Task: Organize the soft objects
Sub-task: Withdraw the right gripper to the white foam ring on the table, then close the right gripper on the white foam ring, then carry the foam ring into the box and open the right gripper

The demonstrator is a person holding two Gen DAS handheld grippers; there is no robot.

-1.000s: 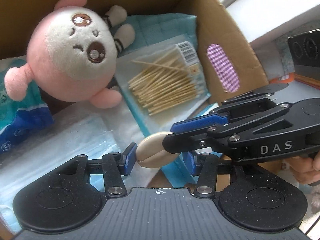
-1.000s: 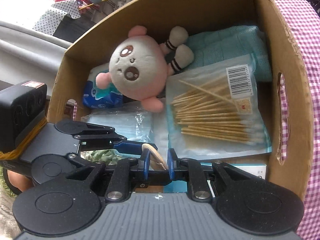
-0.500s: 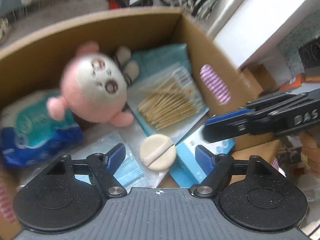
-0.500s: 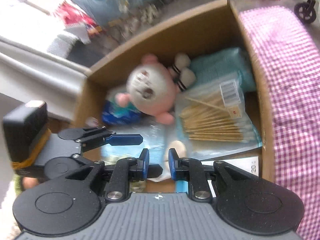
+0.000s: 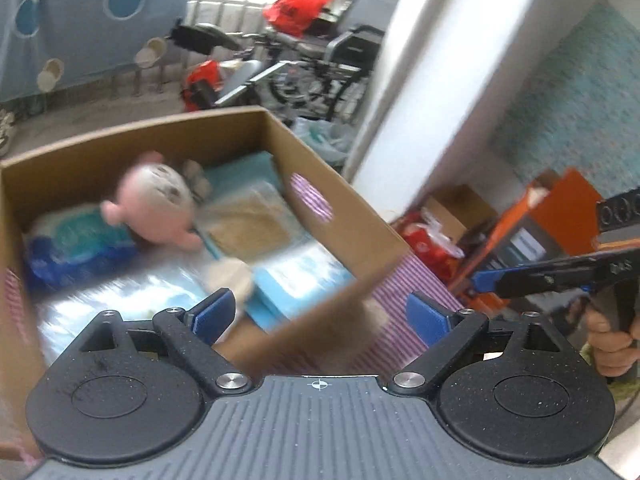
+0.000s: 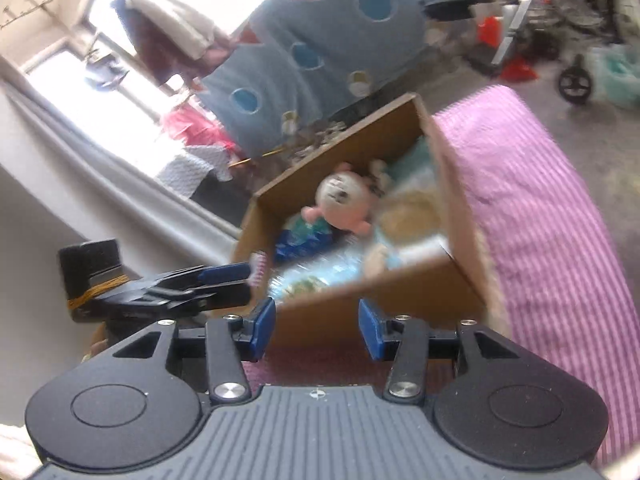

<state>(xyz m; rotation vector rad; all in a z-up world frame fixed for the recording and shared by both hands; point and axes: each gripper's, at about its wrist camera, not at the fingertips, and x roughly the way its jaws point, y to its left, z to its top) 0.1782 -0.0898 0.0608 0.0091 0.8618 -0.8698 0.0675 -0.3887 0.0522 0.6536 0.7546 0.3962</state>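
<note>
Left gripper empty, jaws opening — cardboard box ahead, pink plush at eleven o'clock inside.

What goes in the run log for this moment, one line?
left gripper: opening, empty | right gripper: opening, empty | beige puff: in cardboard box | plush: in box

- We see a blue curtain with circles, hanging at the back.
- We see a wheelchair past the curtain, red bags on and beside it.
- An orange box stands at right, near a white wall.
- We see a bright window, blurred.
</note>
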